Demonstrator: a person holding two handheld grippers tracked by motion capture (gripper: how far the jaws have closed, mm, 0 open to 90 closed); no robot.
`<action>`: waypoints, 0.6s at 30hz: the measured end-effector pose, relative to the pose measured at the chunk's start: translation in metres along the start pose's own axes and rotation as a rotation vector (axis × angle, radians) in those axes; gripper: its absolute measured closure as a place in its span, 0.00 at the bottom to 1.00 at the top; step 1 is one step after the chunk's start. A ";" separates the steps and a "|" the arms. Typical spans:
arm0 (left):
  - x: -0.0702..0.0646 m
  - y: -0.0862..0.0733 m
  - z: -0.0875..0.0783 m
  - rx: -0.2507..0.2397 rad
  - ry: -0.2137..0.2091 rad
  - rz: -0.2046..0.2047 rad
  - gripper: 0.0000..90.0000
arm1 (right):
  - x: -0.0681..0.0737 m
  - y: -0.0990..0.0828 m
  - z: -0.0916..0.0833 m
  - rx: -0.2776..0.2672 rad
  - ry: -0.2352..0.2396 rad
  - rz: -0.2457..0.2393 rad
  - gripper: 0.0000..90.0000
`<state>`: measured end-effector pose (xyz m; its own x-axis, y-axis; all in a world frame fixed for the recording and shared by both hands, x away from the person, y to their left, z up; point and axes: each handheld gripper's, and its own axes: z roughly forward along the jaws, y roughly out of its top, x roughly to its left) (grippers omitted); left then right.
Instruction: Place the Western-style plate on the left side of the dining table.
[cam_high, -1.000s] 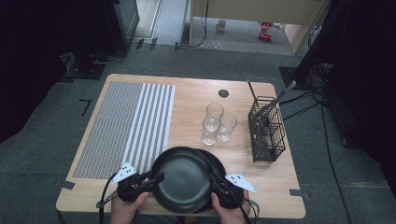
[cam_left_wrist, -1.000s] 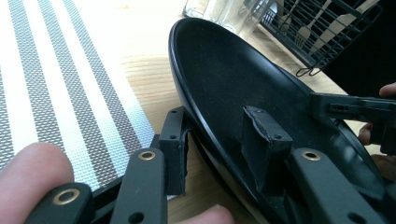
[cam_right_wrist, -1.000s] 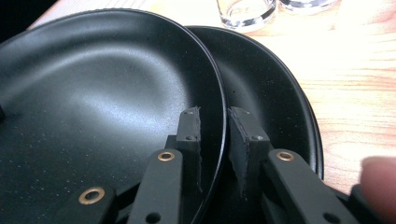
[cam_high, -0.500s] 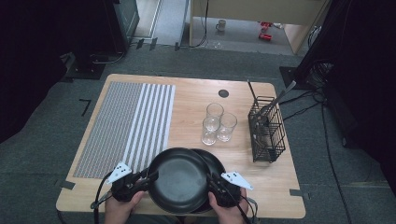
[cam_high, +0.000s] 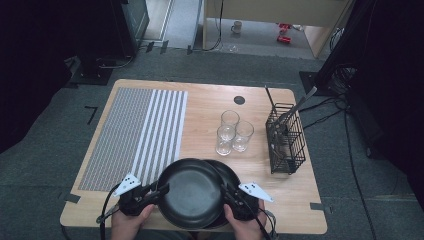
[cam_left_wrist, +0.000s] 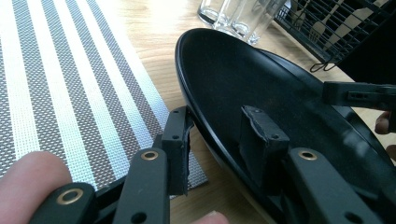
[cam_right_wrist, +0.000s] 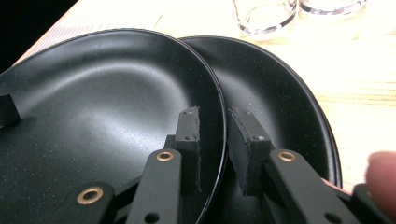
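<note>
Two claws, left (cam_high: 161, 189) and right (cam_high: 226, 190), each clamped on the glossy round black top plate's (cam_high: 192, 192) rim.

Overhead view down the table (cam_high: 210, 107); both claw cameras close on shared top plate (cam_high: 192, 192).

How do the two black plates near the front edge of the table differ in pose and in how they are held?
The upper plate is tilted and gripped on opposite rims by the left tool and the right tool; the lower plate lies flat on the table with no tool on it. The upper plate sits further left and overlaps the lower plate, hiding much of it. Both are round, black and empty.
</note>
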<state>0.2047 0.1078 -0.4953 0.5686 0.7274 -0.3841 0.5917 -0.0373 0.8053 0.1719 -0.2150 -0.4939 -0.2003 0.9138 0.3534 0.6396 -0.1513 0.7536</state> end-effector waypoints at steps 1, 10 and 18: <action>0.000 0.000 0.000 0.001 0.000 -0.002 0.72 | 0.000 0.000 0.000 0.003 0.000 -0.002 0.82; 0.000 0.001 -0.001 0.008 0.002 -0.008 0.73 | 0.001 -0.001 0.003 0.022 -0.005 -0.011 0.82; -0.001 0.002 -0.003 0.008 0.011 -0.001 0.73 | 0.005 0.000 0.004 0.038 -0.025 -0.025 0.82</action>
<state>0.2033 0.1088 -0.4918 0.5615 0.7352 -0.3798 0.5969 -0.0419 0.8013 0.1739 -0.2091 -0.4944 -0.1985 0.9263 0.3201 0.6623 -0.1140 0.7405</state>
